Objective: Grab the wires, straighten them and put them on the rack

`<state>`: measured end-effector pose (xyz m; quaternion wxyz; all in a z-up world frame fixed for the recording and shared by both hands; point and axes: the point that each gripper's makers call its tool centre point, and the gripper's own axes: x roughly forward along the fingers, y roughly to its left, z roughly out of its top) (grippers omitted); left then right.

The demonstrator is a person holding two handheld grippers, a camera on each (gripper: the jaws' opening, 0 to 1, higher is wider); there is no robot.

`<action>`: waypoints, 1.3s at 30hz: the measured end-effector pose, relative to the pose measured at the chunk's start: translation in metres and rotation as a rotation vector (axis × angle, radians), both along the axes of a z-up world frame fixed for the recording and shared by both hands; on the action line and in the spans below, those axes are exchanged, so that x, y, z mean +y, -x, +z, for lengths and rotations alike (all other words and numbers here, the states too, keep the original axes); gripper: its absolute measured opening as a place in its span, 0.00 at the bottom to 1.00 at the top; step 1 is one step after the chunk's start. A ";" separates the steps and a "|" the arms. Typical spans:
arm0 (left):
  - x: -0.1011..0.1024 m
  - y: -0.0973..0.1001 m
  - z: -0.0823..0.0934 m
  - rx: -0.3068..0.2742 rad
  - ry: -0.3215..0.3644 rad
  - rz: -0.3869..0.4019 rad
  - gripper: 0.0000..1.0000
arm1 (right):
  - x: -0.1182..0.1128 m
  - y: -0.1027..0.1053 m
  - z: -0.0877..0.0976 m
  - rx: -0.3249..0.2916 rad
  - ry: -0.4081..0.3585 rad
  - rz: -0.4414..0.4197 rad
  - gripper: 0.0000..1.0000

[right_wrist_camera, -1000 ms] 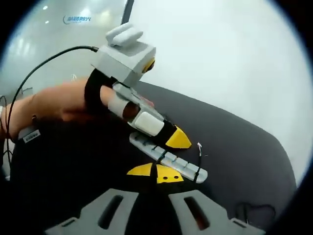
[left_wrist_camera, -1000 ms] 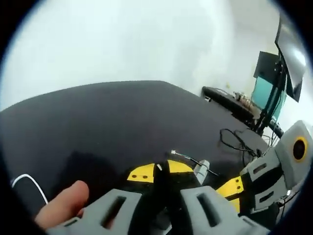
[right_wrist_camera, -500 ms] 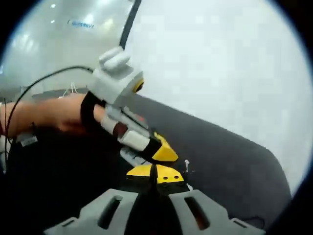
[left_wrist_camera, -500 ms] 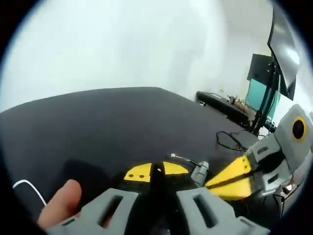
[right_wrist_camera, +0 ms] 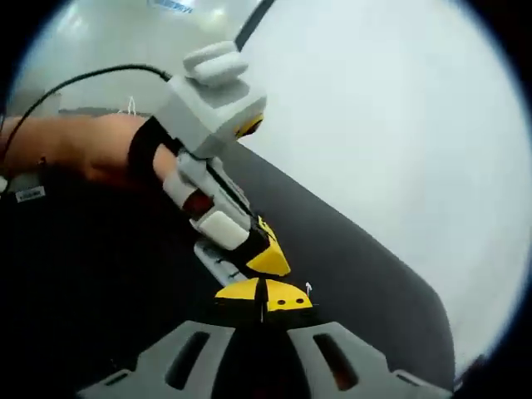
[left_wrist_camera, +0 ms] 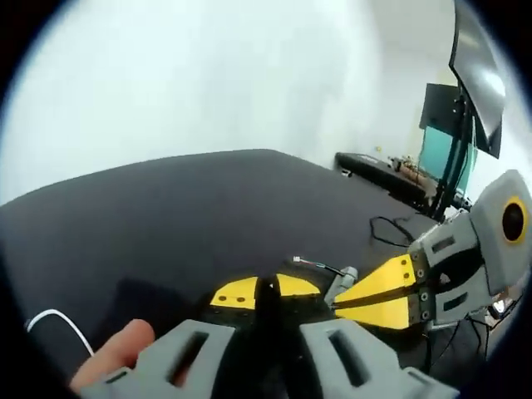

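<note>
Left gripper view, both claws [left_wrist_camera: 266,293] [right_wrist_camera: 264,296] closed, tips meeting

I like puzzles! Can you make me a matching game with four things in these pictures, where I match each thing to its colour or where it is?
Things:
1. table
2. left gripper tips
3. monitor
4. thin white cable

Clues:
A. yellow
B. standing far off, teal screen
C. black and wide
D. curling near a fingertip at the table's near edge

Pairs: 1-C, 2-A, 3-B, 4-D
</note>
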<state>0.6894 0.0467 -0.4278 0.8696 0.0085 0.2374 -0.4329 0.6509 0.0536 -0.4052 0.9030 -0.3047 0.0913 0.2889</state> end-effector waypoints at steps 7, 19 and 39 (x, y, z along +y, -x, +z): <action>0.002 -0.002 0.003 0.000 0.016 0.009 0.25 | -0.003 -0.001 -0.004 0.049 -0.083 0.022 0.00; -0.006 0.002 0.000 -0.053 -0.004 -0.046 0.22 | 0.009 0.011 -0.010 -0.153 0.452 0.180 0.00; -0.002 0.001 -0.001 -0.035 0.021 -0.046 0.17 | 0.009 -0.010 0.012 -0.092 0.306 0.207 0.00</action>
